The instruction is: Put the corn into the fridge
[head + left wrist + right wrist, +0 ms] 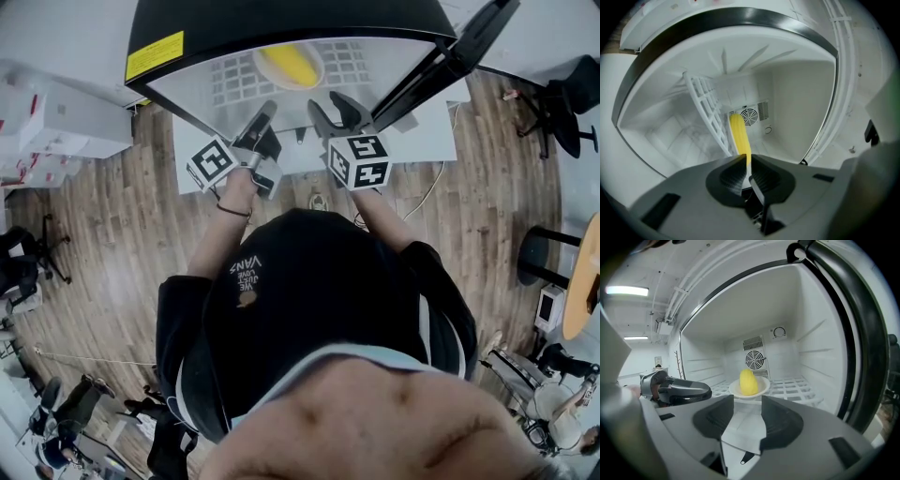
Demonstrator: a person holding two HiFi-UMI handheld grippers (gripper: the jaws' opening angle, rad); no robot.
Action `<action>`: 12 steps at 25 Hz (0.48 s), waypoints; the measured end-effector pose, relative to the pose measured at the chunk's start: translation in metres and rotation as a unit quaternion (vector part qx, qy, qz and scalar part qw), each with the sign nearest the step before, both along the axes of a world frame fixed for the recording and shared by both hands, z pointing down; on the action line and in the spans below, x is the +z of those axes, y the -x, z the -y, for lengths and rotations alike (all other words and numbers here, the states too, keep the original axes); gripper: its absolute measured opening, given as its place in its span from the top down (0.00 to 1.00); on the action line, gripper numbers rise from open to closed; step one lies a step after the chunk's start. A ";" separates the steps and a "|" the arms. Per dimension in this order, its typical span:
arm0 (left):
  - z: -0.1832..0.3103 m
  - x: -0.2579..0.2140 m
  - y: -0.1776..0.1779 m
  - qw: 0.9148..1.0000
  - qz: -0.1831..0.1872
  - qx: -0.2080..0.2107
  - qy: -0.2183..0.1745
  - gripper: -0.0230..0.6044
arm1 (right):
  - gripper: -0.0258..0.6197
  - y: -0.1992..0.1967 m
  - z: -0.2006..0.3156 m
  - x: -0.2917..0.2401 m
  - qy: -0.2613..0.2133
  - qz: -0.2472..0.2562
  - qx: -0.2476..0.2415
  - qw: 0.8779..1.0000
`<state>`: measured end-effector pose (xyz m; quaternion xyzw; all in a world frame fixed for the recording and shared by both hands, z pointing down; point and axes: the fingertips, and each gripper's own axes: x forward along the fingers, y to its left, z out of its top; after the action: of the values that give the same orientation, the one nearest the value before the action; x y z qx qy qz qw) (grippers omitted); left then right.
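Obs.: fridge (pixel 281 19) stands open, door (pixel 459 47) swung to the right. The corn (pixel 748 382) lies in a white dish (pixel 762 389) on the wire rack (pixel 797 387), mid-shelf, in front of the fan grille (pixel 754 359).

Left gripper (pixel 265 114): jaws drawn together with nothing between them, the yellow in its own view being the corn seen beyond the slit. It hangs at the fridge mouth. Right gripper (pixel 330 105): jaws spread and empty, aimed at the dish but apart from it.

Judgement: placement looks done; the step in hand is backing out. To do it well, draw both tools straight back along the shelf line, keeping the spread right jaws above the dish rim so they don't nudge it. Clear the door seal before any move to close the door.

Count: corn 1; dish 1; rack 1; fan grille 1; grippers 2; fridge 1.
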<state>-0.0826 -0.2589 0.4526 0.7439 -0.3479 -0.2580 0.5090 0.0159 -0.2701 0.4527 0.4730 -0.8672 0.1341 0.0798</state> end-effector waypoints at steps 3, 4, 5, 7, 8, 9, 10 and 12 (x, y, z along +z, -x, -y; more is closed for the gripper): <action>-0.003 -0.006 -0.003 1.000 0.007 0.009 -0.020 0.91 | 0.67 -0.001 -0.003 -0.001 -0.002 0.001 0.006 1.000; -0.004 -0.007 -0.003 1.000 0.015 0.012 -0.025 0.91 | 0.67 -0.001 -0.004 -0.001 -0.003 0.001 0.007 1.000; -0.005 -0.006 -0.002 0.999 0.030 0.013 -0.027 0.91 | 0.67 -0.001 -0.005 -0.002 -0.003 0.002 0.009 1.000; -0.008 -0.004 0.000 0.998 0.056 0.014 -0.034 0.91 | 0.67 -0.001 -0.008 -0.002 -0.004 0.002 0.014 1.000; -0.009 -0.005 0.001 0.997 0.065 0.017 -0.038 0.91 | 0.68 -0.001 -0.010 -0.002 -0.004 0.002 0.016 1.000; -0.010 -0.005 0.001 0.996 0.074 0.019 -0.043 0.91 | 0.68 -0.001 -0.012 -0.002 -0.005 0.002 0.019 1.000; -0.012 -0.006 0.001 0.995 0.082 0.021 -0.047 0.91 | 0.69 -0.001 -0.014 -0.002 -0.005 0.002 0.021 1.000; -0.013 -0.006 0.002 0.994 0.096 0.022 -0.055 0.91 | 0.71 -0.001 -0.017 -0.002 -0.006 0.001 0.026 1.000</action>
<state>-0.0847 -0.2455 0.4462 0.7998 -0.3638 -0.1929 0.4368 0.0169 -0.2533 0.4504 0.4953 -0.8556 0.1319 0.0724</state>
